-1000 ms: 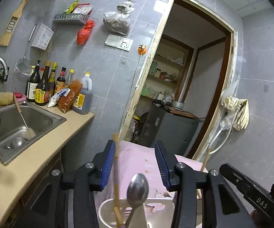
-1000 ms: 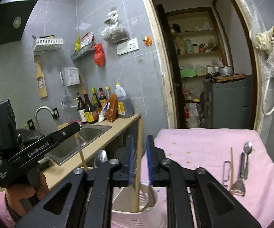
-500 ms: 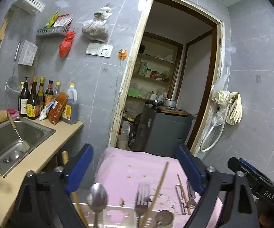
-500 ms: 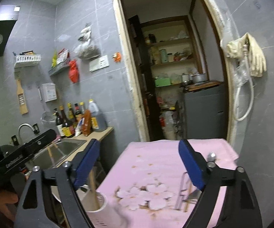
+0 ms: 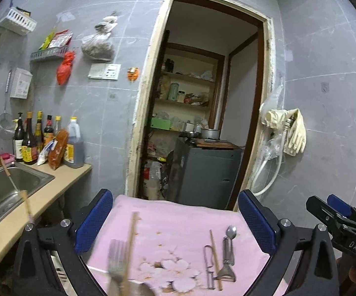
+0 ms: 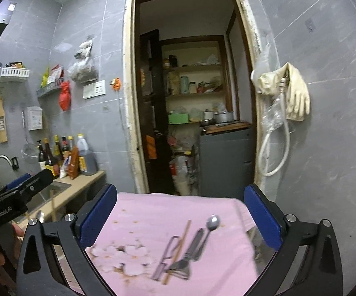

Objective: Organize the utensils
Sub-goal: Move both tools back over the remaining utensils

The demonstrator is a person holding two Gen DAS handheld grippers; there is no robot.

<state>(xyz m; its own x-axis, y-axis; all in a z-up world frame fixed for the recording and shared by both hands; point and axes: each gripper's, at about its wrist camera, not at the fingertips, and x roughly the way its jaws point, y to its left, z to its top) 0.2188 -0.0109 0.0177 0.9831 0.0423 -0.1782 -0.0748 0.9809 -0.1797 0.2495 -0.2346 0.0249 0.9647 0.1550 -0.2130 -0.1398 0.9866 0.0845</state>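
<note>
Both tongs: your left tongs (image 5: 175,219) and your right tongs (image 6: 180,215) are spread wide, and neither pinches anything.
Left tongs view: the pink cloth (image 5: 178,231) with its flower print fills the gap between the blue pads (image 5: 93,218).
Fork: a fork (image 5: 116,259) stands blurred at the near end of your left tongs, toward the left pad, tines up.
Chopstick, left: a wooden chopstick (image 5: 130,244) rises just beside the fork, touching or overlapping it; which one you cannot tell through the blur.
Loose utensils: toward the right pad of your left tongs lie a wire-handled tool (image 5: 209,266), a second chopstick (image 5: 215,256), a peeler (image 5: 226,268) and a small spoon (image 5: 231,231), close together on the cloth.
Right tongs view: the same cluster lies between your right pads, nearer the right one: spoon (image 6: 212,222), peeler (image 6: 190,254), chopstick (image 6: 178,249), wire-handled tool (image 6: 167,256).
Other tongs: your right tongs show at the right edge of the left view (image 5: 335,219); your left tongs show at the left edge of the right view (image 6: 17,197).
Beyond left tongs: a sink (image 5: 5,192) set in the tabletop (image 5: 54,194), with bottles (image 5: 30,140) behind it.
Ahead: an open doorway (image 6: 185,98) with shelves inside.
</note>
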